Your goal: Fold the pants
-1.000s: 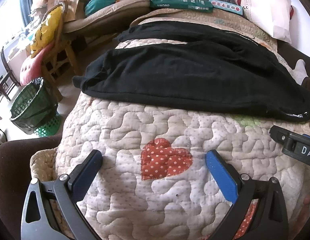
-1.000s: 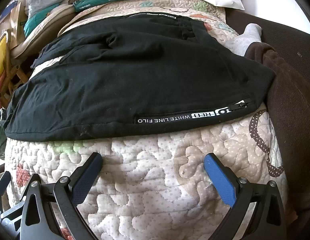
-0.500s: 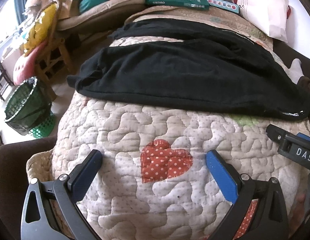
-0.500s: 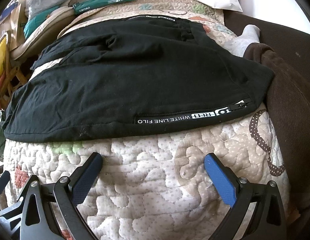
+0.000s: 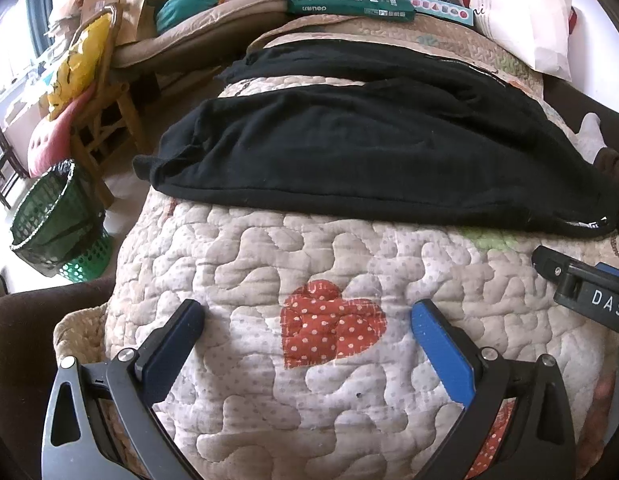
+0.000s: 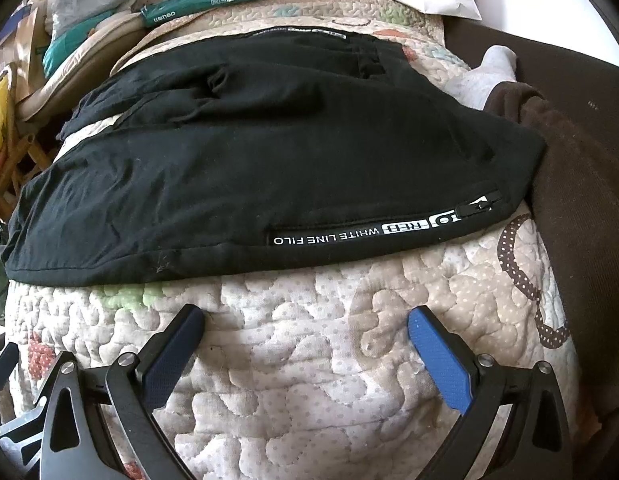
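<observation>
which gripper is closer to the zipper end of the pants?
Right. The right gripper sits just below the zipper; the left gripper is further left, over the red heart patch.

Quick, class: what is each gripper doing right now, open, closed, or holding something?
Left gripper: open, holding nothing, above the quilt.
Right gripper: open, holding nothing, short of the black pants.

Daylight from far left of the fingers in left wrist view, blown-out white there. Quilt evenly lit & sharp, soft shadows under fingers. Black pants lose fold detail in both views. Heavy fisheye bend + dark vignette at corners; edges slightly soft.
</observation>
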A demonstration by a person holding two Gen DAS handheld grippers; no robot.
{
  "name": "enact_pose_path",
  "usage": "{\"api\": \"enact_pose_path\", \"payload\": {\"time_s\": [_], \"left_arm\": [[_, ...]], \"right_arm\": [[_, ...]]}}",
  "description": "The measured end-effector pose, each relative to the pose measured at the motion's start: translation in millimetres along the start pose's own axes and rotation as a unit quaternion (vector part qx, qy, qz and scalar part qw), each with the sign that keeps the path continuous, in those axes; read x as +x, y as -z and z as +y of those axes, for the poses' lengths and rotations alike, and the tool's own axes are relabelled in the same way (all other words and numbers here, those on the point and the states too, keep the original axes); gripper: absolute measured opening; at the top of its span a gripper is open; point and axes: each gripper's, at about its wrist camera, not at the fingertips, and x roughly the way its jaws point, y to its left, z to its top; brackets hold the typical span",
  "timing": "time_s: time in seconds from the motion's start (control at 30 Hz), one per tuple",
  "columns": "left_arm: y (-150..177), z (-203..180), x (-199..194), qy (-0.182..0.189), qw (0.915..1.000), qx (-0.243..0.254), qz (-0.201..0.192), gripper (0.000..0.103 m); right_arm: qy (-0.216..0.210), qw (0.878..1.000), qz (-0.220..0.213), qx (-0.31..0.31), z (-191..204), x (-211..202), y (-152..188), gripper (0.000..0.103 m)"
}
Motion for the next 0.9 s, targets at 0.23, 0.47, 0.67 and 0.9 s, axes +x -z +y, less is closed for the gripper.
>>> {"api": "enact_pose_path", "payload": {"time_s": [0.23, 0.47, 0.67, 0.9], "left_arm": [[4.7, 2.0, -1.0, 0.009, 0.9998, -0.002, -0.016, 0.103], [4.5, 6.9, -10.3, 0.012, 0.9999, 0.009, 0.002, 0.098], [6.3, 8.7, -42.7, -0.016, 0.9987, 0.022, -0.043, 0.092], [9.3, 21.5, -60.5, -0.02, 0.9985, 0.01, -0.051, 0.092]], "right_arm": [[0.004, 0.999, -0.033, 0.001, -0.5, -1.6, 6.3, 0.103], [-0.001, 1.0, 0.007, -0.018, -0.5, -0.4, -1.0, 0.103], [-0.002, 1.0, 0.003, -0.014, -4.6, -12.2, 1.1, 0.103], [-0.014, 0.999, -0.038, 0.023, -19.7, -35.5, -4.3, 0.103]]}}
